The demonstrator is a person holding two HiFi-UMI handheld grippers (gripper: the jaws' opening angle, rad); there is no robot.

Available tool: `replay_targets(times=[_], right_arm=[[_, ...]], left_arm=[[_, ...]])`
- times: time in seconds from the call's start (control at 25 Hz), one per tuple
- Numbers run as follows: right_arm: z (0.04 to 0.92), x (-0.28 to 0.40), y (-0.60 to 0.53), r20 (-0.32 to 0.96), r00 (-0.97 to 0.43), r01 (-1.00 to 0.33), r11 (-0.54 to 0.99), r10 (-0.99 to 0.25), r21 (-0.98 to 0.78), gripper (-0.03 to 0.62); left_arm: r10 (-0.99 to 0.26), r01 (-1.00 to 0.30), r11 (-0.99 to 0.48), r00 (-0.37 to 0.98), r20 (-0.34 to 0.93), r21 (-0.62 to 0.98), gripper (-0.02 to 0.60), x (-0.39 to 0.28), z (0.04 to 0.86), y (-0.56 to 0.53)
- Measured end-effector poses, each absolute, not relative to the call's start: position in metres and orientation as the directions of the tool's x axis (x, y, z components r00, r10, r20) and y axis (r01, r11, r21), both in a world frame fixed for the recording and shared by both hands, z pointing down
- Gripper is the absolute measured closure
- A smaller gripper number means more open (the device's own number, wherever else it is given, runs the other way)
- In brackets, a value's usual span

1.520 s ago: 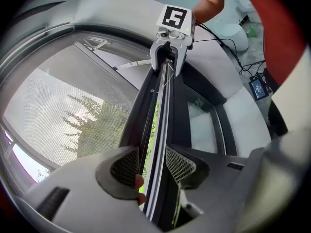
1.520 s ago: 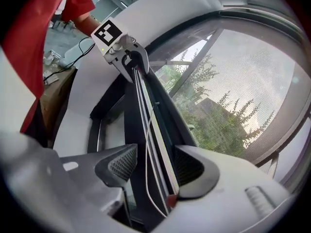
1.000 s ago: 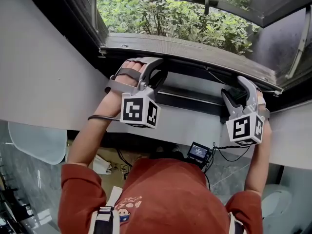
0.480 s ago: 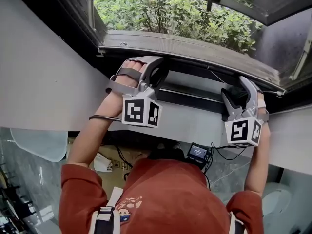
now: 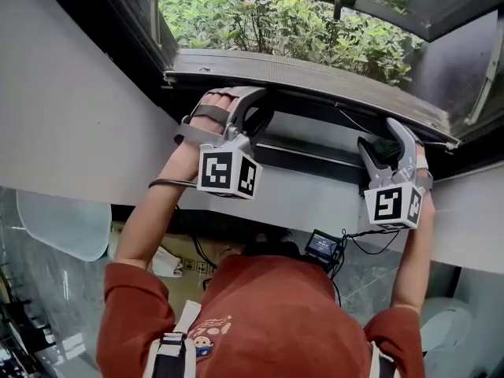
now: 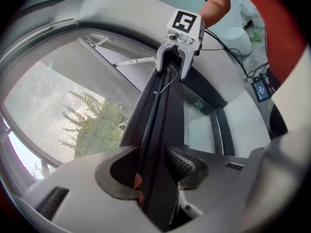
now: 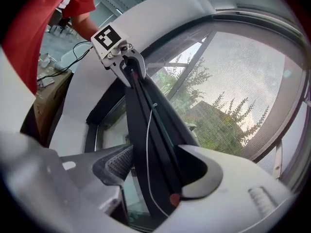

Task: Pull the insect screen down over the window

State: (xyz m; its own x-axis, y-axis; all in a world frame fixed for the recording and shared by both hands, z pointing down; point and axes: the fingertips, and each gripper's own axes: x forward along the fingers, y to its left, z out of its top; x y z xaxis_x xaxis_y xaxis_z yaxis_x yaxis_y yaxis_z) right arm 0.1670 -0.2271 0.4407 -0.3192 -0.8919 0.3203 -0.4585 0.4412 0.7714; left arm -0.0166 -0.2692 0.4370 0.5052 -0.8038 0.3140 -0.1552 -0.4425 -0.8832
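The insect screen's dark pull bar runs across the bottom of the open window, with grey mesh above it. My left gripper is at the bar's left end. In the left gripper view the bar fills the gap of that gripper, and both pads press on it. My right gripper is at the bar's right end. In the right gripper view the bar passes between that gripper's wide-spread jaws, and the ribbed pad stands just off it.
White wall flanks the window on the left, and a white sill ledge lies below the bar. Green shrubs show outside. An opened sash and its stay arm are at the right. A small device with cables hangs near my chest.
Both grippers stay at the ends of the bar, and only the view has shifted a little. The bar and mesh sit at about the same height.
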Motion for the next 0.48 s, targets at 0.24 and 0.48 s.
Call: replay_targets(times=[0.24, 0.48], right_arm=[[0.439, 0.167, -0.226, 0.325, -0.309, -0.463, 0.44, -0.894, 0.77, 0.299], [0.42, 0.161, -0.214, 0.237, -0.349, -0.554, 0.403, -0.907, 0.728, 0.299]], left_arm=[[-0.804, -0.171, -0.435, 0.515, 0.296, -0.884, 0.422, -0.018, 0.433, -0.267], [-0.805, -0.317, -0.433, 0.558, 0.203, -0.844, 0.422, -0.018, 0.417, -0.252]])
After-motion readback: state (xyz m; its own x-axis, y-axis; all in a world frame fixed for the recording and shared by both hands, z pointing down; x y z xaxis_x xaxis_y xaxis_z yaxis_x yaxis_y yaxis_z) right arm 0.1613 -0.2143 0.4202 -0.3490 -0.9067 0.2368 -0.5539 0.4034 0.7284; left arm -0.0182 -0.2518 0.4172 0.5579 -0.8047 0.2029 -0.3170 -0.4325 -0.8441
